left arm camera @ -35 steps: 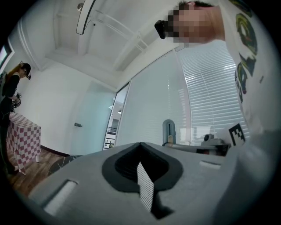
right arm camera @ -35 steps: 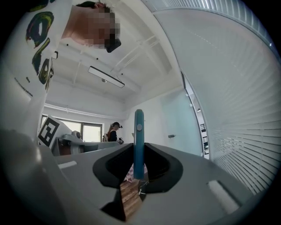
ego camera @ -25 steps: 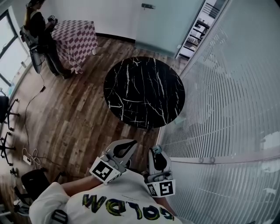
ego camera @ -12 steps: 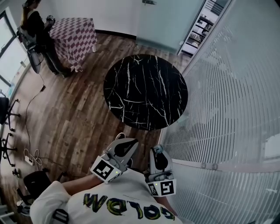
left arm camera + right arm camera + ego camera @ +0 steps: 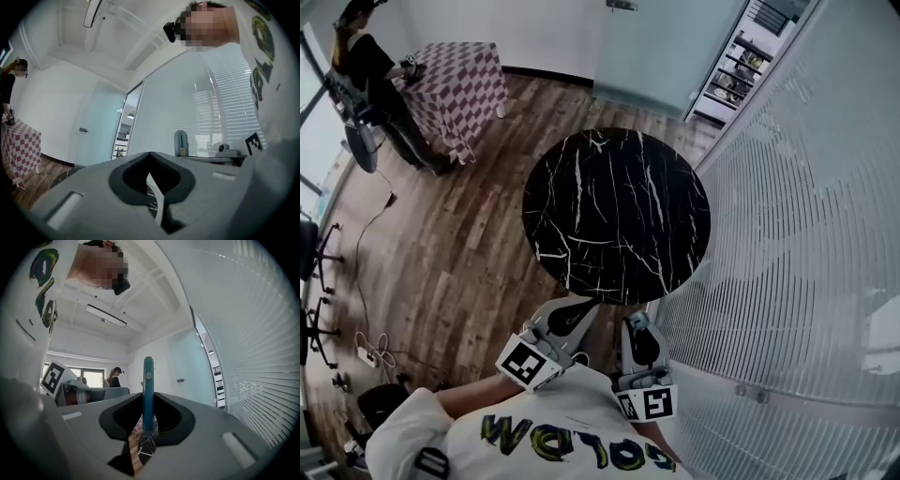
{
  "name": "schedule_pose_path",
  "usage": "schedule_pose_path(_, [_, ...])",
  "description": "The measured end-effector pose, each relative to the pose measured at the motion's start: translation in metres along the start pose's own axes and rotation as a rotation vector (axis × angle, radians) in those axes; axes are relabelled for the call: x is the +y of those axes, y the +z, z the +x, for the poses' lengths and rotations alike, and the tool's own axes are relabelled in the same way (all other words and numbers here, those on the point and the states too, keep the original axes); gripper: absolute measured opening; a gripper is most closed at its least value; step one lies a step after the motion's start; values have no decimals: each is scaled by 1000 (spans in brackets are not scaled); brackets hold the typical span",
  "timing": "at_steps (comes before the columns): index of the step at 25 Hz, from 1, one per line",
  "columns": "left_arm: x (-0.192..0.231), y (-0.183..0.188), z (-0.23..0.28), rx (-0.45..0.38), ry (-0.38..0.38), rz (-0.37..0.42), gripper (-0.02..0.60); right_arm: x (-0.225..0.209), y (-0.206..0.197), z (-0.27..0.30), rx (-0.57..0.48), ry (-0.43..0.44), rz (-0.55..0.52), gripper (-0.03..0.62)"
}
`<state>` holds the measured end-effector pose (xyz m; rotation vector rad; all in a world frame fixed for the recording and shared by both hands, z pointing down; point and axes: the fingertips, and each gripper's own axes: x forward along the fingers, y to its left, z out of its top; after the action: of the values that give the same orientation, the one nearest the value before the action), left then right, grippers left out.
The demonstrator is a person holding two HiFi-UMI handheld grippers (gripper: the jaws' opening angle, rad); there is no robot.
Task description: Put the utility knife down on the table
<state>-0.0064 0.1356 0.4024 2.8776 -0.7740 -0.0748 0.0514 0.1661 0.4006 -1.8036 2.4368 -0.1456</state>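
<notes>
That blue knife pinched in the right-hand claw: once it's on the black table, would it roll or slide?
The utility knife looks slim and flat-sided, so it probably lies still rather than rolling. It stands straight up from the right gripper without sagging, so likely stiff. The table looks polished, so it may slide if nudged.

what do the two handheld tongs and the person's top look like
The left tongs and right tongs are light grey, smooth moulded shells with dark padded insides. Each bears a white marker cube with black square patterns. The person wears a white shirt with yellow-green, dark-edged lettering.
</notes>
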Motion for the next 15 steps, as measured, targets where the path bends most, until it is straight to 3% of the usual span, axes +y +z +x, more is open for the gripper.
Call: schedule_pose_path(15, [115,31,37,-22,-2,-30,0,-4,14,127,6,17,-35,74])
